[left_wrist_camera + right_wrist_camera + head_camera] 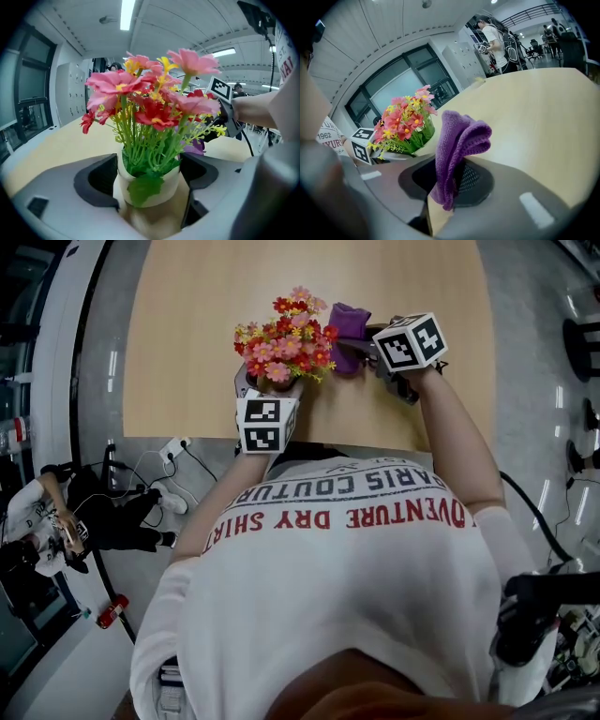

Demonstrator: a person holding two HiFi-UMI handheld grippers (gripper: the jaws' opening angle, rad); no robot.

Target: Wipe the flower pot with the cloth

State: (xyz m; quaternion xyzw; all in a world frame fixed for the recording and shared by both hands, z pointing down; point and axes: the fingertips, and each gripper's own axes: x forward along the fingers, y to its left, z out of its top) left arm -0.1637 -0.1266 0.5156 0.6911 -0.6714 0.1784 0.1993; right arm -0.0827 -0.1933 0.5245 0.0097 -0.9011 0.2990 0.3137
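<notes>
Tabletop [206, 334] bears flower pot [164, 182] upright between left gripper's [149, 190] wide jaws; right gripper's [446, 183] jaws pinch cloth [458, 136].

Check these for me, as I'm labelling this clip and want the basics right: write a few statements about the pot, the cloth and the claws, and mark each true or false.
1. The right claw grips a purple cloth. True.
2. The flower pot stands between the jaws of the left claw. True.
3. The cloth lies spread flat on the table. False: it is bunched up in the right claw.
4. The flower pot is black. False: it is white.
5. The flowers are mostly pink and red. True.
</notes>
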